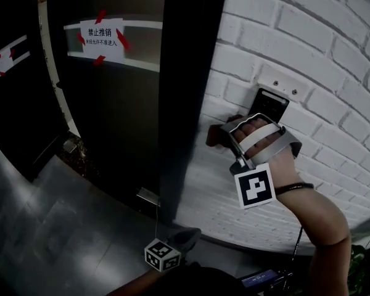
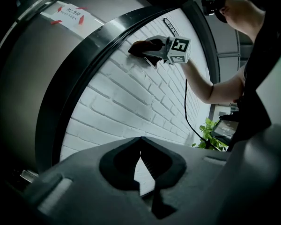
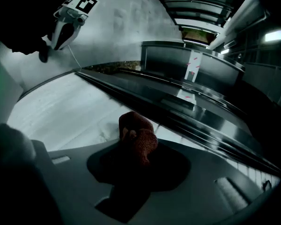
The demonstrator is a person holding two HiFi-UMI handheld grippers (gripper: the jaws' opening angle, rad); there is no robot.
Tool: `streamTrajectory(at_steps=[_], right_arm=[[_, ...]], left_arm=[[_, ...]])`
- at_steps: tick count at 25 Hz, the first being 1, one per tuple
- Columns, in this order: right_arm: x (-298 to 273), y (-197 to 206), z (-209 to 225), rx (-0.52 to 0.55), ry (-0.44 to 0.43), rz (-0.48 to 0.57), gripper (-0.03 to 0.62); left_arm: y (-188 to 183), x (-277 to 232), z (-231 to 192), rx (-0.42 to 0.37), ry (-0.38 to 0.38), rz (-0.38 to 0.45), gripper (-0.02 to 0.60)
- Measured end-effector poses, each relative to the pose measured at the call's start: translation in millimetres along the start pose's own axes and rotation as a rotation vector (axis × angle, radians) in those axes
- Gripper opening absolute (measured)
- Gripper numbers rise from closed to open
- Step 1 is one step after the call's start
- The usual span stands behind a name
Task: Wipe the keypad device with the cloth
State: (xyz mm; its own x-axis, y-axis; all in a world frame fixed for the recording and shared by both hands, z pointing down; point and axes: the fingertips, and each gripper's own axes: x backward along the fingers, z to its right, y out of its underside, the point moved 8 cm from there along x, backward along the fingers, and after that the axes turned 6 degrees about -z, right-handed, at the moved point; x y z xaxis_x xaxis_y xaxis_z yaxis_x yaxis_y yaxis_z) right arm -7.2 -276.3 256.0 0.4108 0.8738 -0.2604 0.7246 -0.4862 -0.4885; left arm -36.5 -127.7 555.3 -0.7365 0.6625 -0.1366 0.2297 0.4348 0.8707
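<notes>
The keypad device (image 1: 271, 105) is a small dark panel fixed to the white brick wall (image 1: 320, 73). My right gripper (image 1: 227, 135) is shut on a dark red cloth (image 1: 214, 134), which is held against the bricks just left of and below the keypad. In the right gripper view the cloth (image 3: 138, 137) bulges out between the jaws. The left gripper view shows the same cloth (image 2: 143, 46) on the wall, with the keypad (image 2: 170, 27) edge-on beyond it. My left gripper (image 1: 166, 251) hangs low near the floor; its jaws (image 2: 140, 139) meet at the tips with nothing between them.
A black door frame (image 1: 185, 103) stands right beside the cloth. The dark door carries a taped paper notice (image 1: 102, 40). A thin cable (image 2: 186, 111) hangs down the wall. A green plant (image 2: 208, 135) and a small screen (image 2: 227, 130) sit low on the right.
</notes>
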Motion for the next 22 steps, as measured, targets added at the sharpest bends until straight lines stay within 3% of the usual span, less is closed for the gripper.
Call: streamTrajectory(at_steps=[3,8,11,16,18,22], right_arm=[[5.5,7.6,1.5,0.017,0.004,-0.011,0.121],[33.5,58.6,53.8,-0.102,0.316,-0.049,0.123],[52.4,83.1,53.4,-0.192,0.441,-0.029,0.121],[86.1,115.1,43.2,-0.26,0.707,-0.119,0.12],[86.3,89.9,32.0,-0.198,0.717,-0.049,0.121],[46.9,36.5,-26.6,-0.058,0.459,0.076,0.121]], left_arm=[[-1.0,-0.1,0.8,-0.009,0.007,0.0,0.005],[-0.4,2.3,-1.6,0.003,-0.005,0.004,0.005],[-0.4,3.8,-1.4,-0.002,-0.008,0.0,0.005],[3.8,11.2,-6.1,0.011,-0.024,-0.012,0.005],[5.4,8.5,-5.8,0.013,-0.02,-0.021,0.005],[2.6,-1.0,-0.6,-0.011,0.005,-0.033,0.005]])
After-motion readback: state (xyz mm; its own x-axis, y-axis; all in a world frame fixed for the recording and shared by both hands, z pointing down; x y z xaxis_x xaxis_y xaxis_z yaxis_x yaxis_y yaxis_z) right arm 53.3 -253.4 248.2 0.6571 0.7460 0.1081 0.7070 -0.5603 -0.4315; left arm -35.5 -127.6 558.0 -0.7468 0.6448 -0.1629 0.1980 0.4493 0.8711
